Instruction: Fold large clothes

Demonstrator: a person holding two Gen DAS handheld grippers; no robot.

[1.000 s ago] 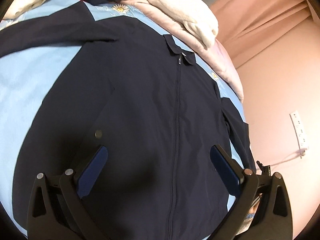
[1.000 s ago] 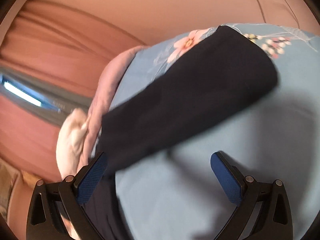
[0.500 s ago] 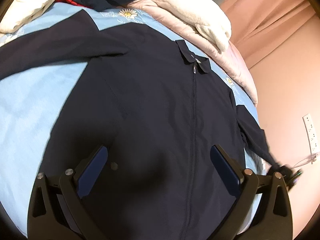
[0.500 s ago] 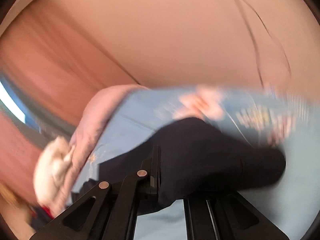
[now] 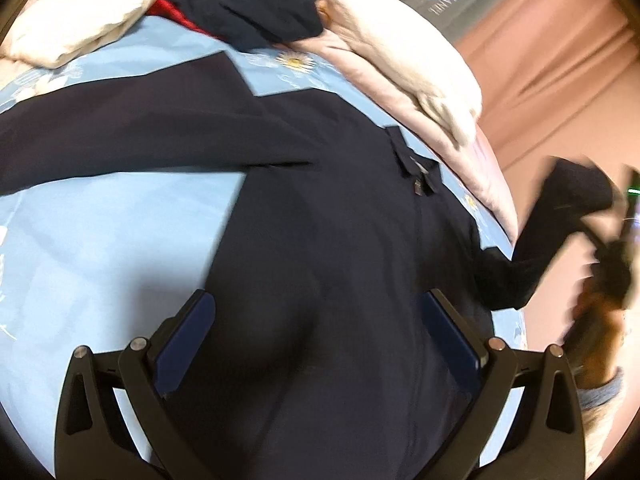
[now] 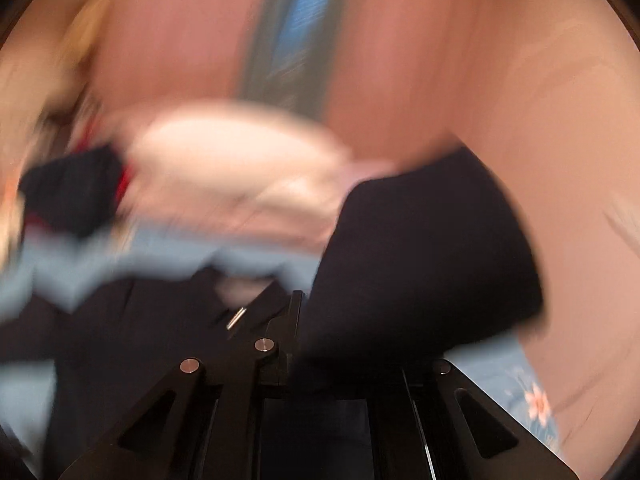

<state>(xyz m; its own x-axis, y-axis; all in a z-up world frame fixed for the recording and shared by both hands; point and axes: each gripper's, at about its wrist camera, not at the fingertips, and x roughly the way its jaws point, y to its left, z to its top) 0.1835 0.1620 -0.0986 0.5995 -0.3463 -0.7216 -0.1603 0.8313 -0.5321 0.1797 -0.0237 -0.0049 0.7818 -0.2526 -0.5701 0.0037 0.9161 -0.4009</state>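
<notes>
A dark navy zip jacket (image 5: 320, 240) lies face up on a light blue flowered bedsheet (image 5: 100, 240), collar toward the pillows. My left gripper (image 5: 318, 336) is open and empty, hovering over the jacket's lower body. My right gripper (image 6: 316, 344) is shut on the jacket's right sleeve (image 6: 424, 264) and holds it lifted off the bed. That raised sleeve (image 5: 560, 220) and the right gripper (image 5: 612, 264) also show at the right of the left wrist view. The other sleeve (image 5: 120, 128) lies stretched out to the left.
White pillows (image 5: 400, 52) and a pink quilt (image 5: 460, 128) lie at the bed's head, with a dark garment (image 5: 248, 0) and a cream cloth (image 5: 80, 24) beside them. Pink curtains (image 5: 540, 40) and a wall close the right side. The right wrist view is motion-blurred.
My right gripper closed on the right sleeve and has lifted it up and swung it inward over the jacket. My left gripper stays open over the lower body, shifted slightly.
</notes>
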